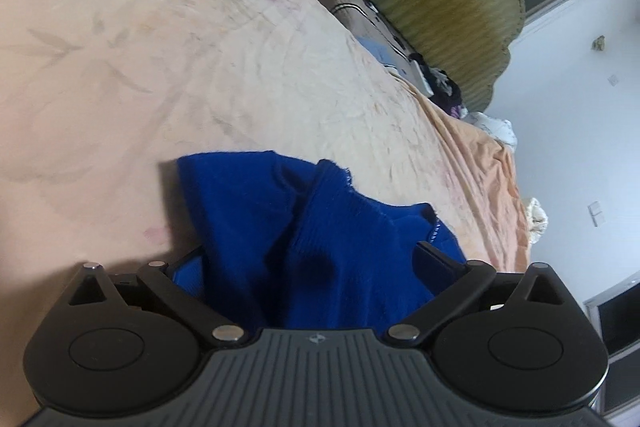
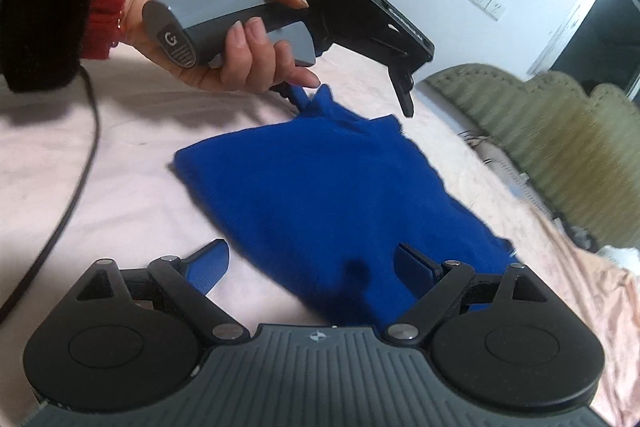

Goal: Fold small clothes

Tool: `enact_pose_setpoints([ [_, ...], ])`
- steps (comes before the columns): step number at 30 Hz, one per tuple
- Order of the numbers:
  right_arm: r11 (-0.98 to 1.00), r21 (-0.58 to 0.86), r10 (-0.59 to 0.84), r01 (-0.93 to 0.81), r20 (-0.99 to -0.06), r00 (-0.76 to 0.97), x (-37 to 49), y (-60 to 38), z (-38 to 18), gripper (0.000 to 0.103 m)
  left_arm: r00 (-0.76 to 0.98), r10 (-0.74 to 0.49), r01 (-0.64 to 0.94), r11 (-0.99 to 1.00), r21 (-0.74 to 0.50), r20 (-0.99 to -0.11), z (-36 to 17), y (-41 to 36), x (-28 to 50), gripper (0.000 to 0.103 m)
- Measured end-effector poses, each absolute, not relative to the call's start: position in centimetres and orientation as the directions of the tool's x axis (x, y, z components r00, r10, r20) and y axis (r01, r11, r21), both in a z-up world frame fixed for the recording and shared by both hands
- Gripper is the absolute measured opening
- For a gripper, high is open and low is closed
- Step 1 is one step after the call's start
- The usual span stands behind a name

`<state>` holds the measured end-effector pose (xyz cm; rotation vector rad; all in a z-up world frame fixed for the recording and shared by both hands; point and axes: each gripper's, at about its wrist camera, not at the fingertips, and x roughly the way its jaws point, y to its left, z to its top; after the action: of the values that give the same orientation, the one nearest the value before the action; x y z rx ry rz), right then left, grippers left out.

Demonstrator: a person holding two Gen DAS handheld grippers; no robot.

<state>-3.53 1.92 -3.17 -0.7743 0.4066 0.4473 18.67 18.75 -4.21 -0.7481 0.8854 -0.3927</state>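
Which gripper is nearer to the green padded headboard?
Left. The left gripper hangs over the blue knitted garment's far end, towards the green padded headboard; the right gripper is at its near end.

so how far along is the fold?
Done: the blue garment lies on the bed, apparently doubled over once. In hand: nothing; the left gripper and right gripper both stand open over its edges. Left: probably another fold, then flattening the bunched corner.
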Motion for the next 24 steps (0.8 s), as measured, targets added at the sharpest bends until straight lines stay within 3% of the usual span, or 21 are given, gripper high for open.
enact_pose_setpoints([
  [6,0.655,-0.605,0.206,-0.453,-0.434,0.877,-2.4,3.4,-3.9,0.092,0.584,-0.611,0.041,0.679,-0.733,-0.534,-4.5,18.1,20.5,0.102],
  [8,0.644,-0.624,0.207,-0.443,-0.415,0.886,-2.1,4.0,-4.1,0.088,0.597,-0.6,0.044,0.686,-0.726,-0.532,-4.6,17.8,21.1,0.102],
  [11,0.6,-0.666,0.221,-0.443,-0.395,0.892,-2.0,5.1,-4.7,0.071,0.615,-0.581,0.04,0.698,-0.715,-0.533,-4.6,17.4,21.7,0.097],
  [14,0.559,-0.693,0.236,-0.455,-0.394,0.889,-2.1,5.8,-5.3,0.051,0.624,-0.543,0.039,0.74,-0.671,-0.563,-4.5,16.8,22.3,0.073],
  [15,0.555,-0.69,0.24,-0.465,-0.403,0.883,-2.1,5.8,-5.4,0.042,0.622,-0.525,0.035,0.76,-0.649,-0.581,-4.5,16.5,22.4,0.057],
  [16,0.553,-0.686,0.245,-0.473,-0.409,0.879,-2.0,5.9,-5.3,0.036,0.622,-0.507,0.029,0.776,-0.629,-0.597,-4.5,16.4,22.5,0.047],
  [18,0.553,-0.675,0.25,-0.488,-0.424,0.871,-2.0,5.9,-5.3,0.026,0.627,-0.479,0.022,0.8,-0.6,-0.615,-4.4,16.1,22.5,0.039],
  [19,0.556,-0.668,0.252,-0.494,-0.431,0.866,-2.0,5.8,-5.2,0.02,0.627,-0.466,0.017,0.81,-0.587,-0.625,-4.4,16.0,22.5,0.026],
  [21,0.569,-0.648,0.252,-0.506,-0.448,0.858,-1.7,5.6,-5.0,0.009,0.623,-0.435,-0.001,0.83,-0.558,-0.65,-4.4,15.7,22.4,0.018],
  [24,0.591,-0.605,0.283,-0.534,-0.464,0.839,-1.6,5.0,-4.2,0.006,0.641,-0.39,-0.02,0.853,-0.522,-0.661,-3.7,15.1,21.9,0.015],
])
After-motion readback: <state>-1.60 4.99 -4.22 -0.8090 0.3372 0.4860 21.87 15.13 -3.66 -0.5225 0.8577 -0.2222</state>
